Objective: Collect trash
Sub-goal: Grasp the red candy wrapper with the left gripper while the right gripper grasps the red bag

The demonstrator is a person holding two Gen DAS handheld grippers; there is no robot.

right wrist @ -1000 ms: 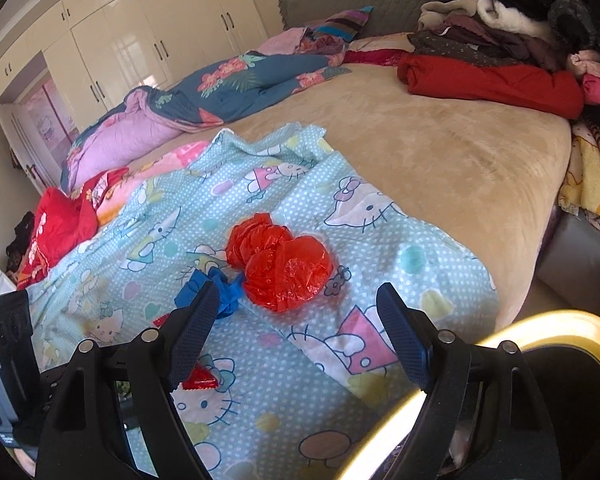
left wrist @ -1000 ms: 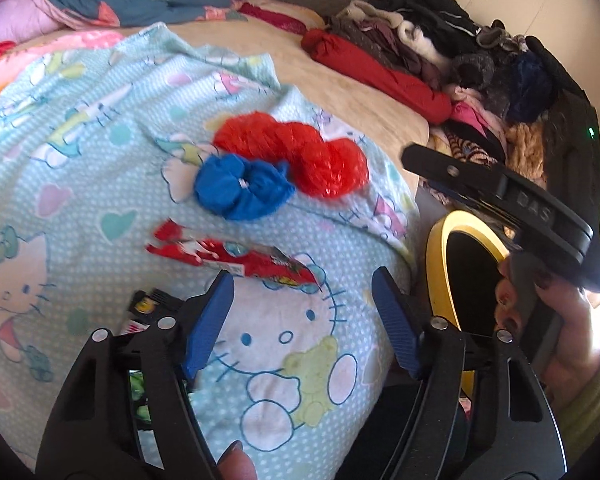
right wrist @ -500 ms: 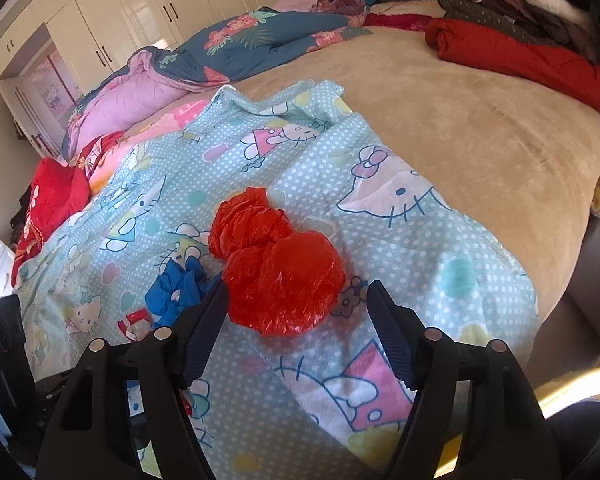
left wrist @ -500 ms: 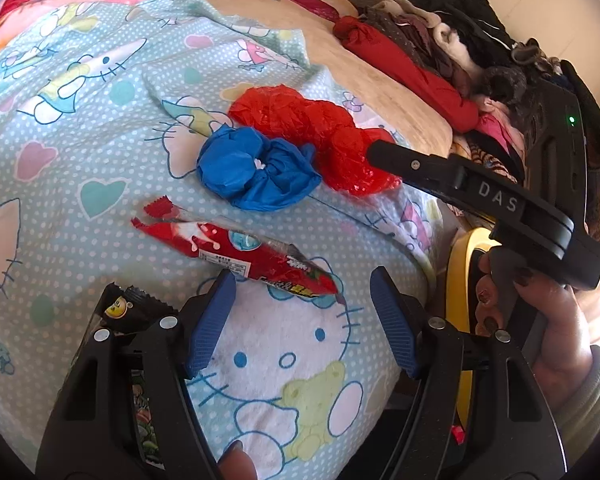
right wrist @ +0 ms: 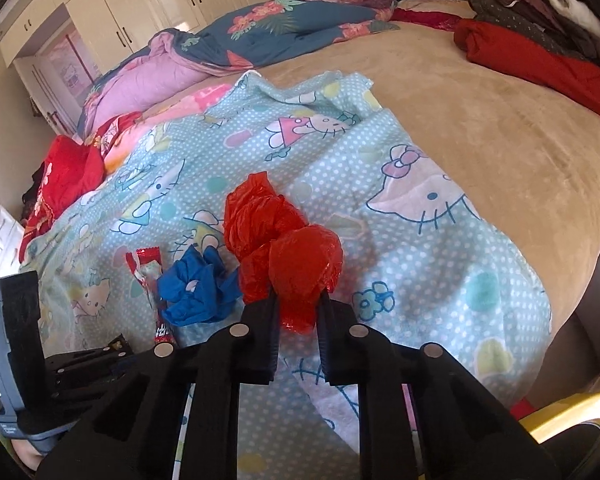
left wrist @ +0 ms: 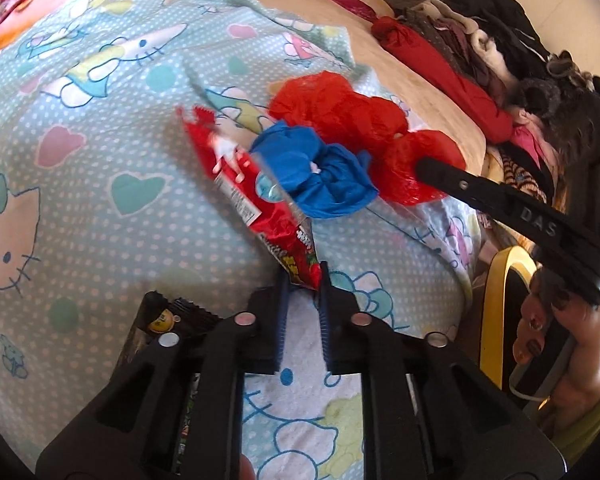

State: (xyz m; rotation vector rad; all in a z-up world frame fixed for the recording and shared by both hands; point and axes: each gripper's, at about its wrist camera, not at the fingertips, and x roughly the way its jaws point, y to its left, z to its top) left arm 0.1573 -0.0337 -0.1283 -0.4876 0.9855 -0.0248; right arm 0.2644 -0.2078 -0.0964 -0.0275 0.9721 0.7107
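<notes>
I have the left gripper (left wrist: 305, 280) pinching the red foil snack wrapper (left wrist: 256, 200) by its end and the right gripper (right wrist: 298, 308) clamped on the crumpled red plastic bag (right wrist: 284, 240), both just above the patterned blue blanket (right wrist: 420, 264), ready for binning.

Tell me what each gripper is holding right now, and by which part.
The left gripper pinches the red snack wrapper by its near end. The right gripper clamps the red plastic bag by its near, bulging lobe.
</notes>
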